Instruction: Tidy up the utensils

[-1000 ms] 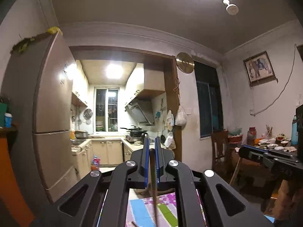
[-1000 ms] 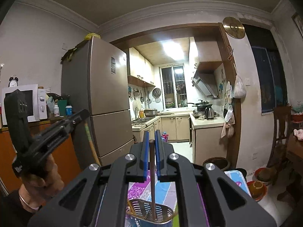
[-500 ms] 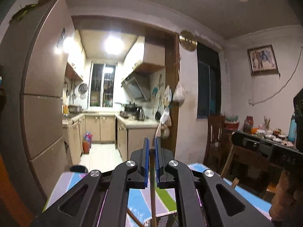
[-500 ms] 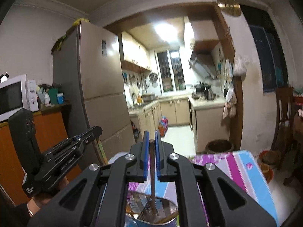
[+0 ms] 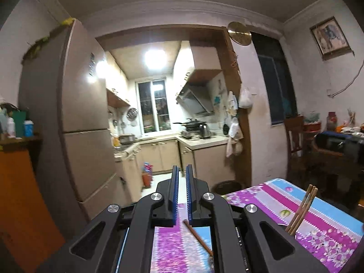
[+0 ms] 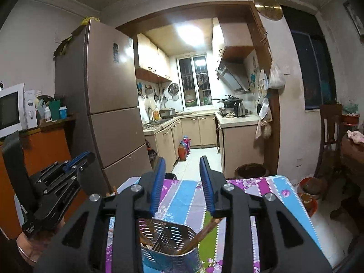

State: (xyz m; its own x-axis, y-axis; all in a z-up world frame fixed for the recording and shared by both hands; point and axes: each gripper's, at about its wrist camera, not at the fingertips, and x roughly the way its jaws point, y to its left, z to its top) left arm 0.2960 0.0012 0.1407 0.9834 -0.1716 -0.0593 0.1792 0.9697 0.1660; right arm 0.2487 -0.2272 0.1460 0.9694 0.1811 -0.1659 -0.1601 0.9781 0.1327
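Note:
In the right wrist view my right gripper (image 6: 182, 161) is open and empty, just above a perforated metal utensil holder (image 6: 168, 241) on the striped tablecloth (image 6: 268, 195). Brown chopsticks (image 6: 204, 232) lean inside the holder. My left gripper (image 6: 77, 157) shows at the left of this view. In the left wrist view my left gripper (image 5: 181, 170) has its jaws a narrow gap apart with nothing between them. A single chopstick (image 5: 198, 238) lies on the tablecloth (image 5: 323, 223) below it. Chopstick tops (image 5: 302, 209) stick up at the right, from the holder hidden behind the gripper body.
A tall brown fridge (image 6: 109, 104) stands at the left, next to an orange cabinet (image 6: 50, 145) with a microwave (image 6: 11, 109). The kitchen doorway is straight ahead. A dark pot (image 6: 250, 170) sits on the floor beyond the table. A wooden chair (image 6: 329, 132) stands right.
Both grippers have let go of their chopsticks. The right one's jaws have opened wide and its chopstick now leans in the holder. The left has swung left and its chopstick is gone from the jaws.

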